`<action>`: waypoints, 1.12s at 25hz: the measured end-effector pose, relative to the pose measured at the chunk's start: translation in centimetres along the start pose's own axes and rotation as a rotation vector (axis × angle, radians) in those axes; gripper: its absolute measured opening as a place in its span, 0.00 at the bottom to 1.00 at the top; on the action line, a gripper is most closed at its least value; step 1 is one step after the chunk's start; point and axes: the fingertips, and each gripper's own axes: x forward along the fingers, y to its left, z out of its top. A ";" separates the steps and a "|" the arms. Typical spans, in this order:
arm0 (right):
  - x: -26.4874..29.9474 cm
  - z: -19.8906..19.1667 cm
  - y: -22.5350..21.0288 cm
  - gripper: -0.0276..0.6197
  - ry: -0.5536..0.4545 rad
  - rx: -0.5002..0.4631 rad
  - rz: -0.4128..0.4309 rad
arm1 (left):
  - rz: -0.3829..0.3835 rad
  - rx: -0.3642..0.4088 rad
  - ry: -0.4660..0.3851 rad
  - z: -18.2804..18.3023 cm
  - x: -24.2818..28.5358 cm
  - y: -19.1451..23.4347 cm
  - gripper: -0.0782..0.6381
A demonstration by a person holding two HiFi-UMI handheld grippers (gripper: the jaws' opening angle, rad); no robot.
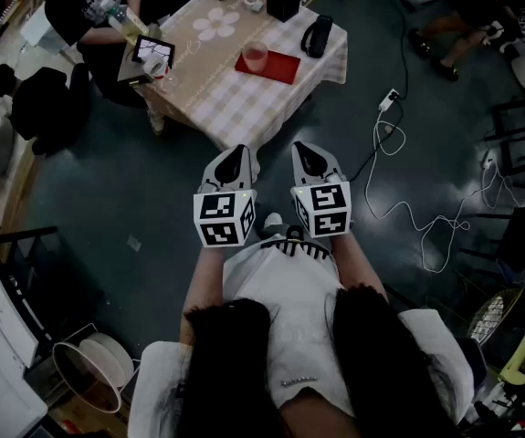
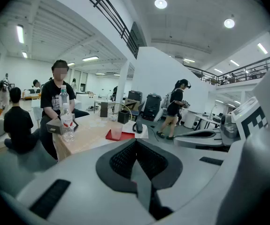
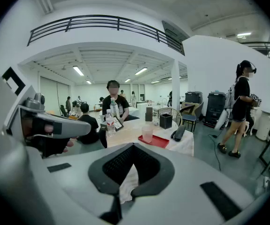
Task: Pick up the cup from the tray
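A translucent pink cup point(image 1: 256, 56) stands upright on a flat red tray point(image 1: 276, 67) on a table with a checkered cloth point(image 1: 235, 108), far ahead of me. My left gripper point(image 1: 236, 153) and right gripper point(image 1: 309, 149) are side by side, short of the table's near corner, both shut with nothing in them. The left gripper view shows its shut jaws point(image 2: 135, 142) below the cup point(image 2: 116, 131) and tray point(image 2: 109, 136), which are small and distant. In the right gripper view the cup point(image 3: 147, 133) and tray point(image 3: 157, 141) sit above the shut jaws point(image 3: 134, 146).
On the table are a water bottle point(image 1: 120, 16), a tablet point(image 1: 152, 51), a black box point(image 1: 283, 1) and a black pouch point(image 1: 317, 36). A person point(image 1: 89, 7) sits at its far-left side. A white cable point(image 1: 399, 199) trails over the floor to the right. Another person point(image 3: 242, 107) walks at the right.
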 end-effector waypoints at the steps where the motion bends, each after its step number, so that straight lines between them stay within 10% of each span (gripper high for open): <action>1: 0.0 -0.1 0.0 0.05 0.000 0.001 0.000 | 0.000 0.001 0.002 -0.1 -0.1 0.0 0.12; 20: 0.0 -0.2 0.4 0.06 -0.013 0.045 0.068 | 0.032 -0.011 0.000 -0.1 -0.3 0.3 0.12; 28: 0.1 0.0 0.9 0.36 -0.036 0.032 0.122 | 0.045 -0.023 0.008 -0.5 -0.3 0.6 0.12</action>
